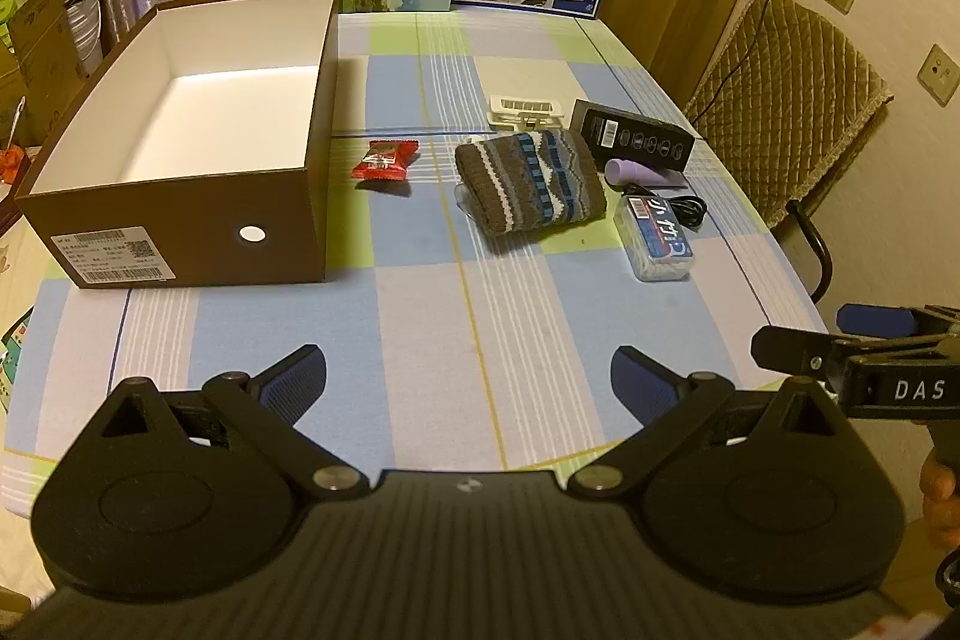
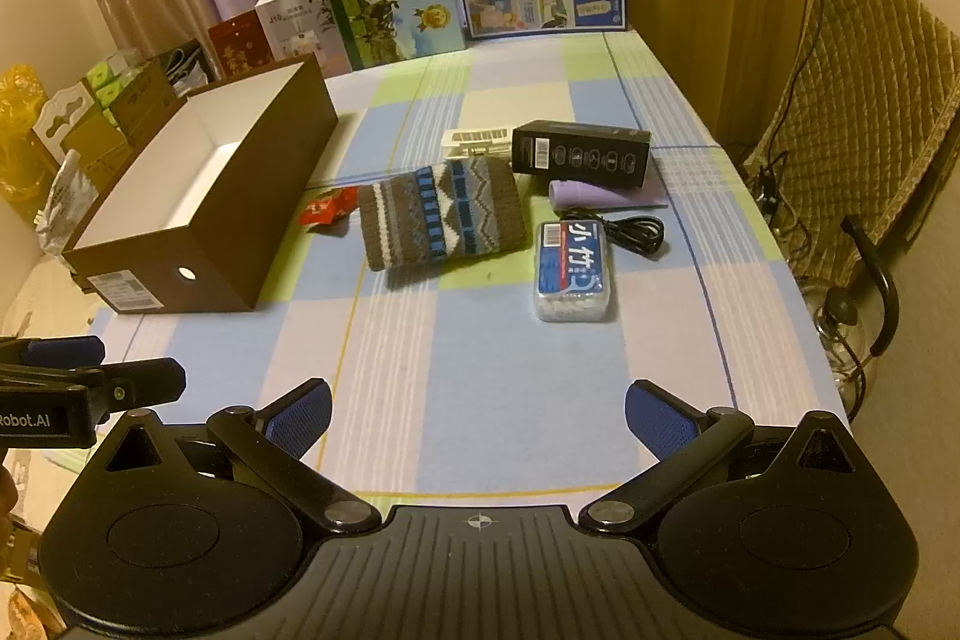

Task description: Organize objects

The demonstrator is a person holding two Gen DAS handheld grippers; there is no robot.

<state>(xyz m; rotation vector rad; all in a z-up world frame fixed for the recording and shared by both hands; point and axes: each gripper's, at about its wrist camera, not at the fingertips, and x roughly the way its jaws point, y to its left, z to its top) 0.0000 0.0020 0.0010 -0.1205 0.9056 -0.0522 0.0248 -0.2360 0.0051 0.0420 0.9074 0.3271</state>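
Over the counter's near edge, left gripper (image 1: 468,379) and right gripper (image 2: 478,415) hover, jaws spread wide, nothing between them. Brown box (image 1: 180,214) sits at the left edge; knitted pouch (image 1: 531,178) lies mid-counter.

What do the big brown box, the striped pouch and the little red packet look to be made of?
The brown box looks like matte cardboard: stiff, straight walls, white inside, with a printed label stuck on. The striped pouch seems knitted wool or yarn, with ribbed, fuzzy bands. The red packet is probably glossy plastic film, crinkled and twisted at its ends.
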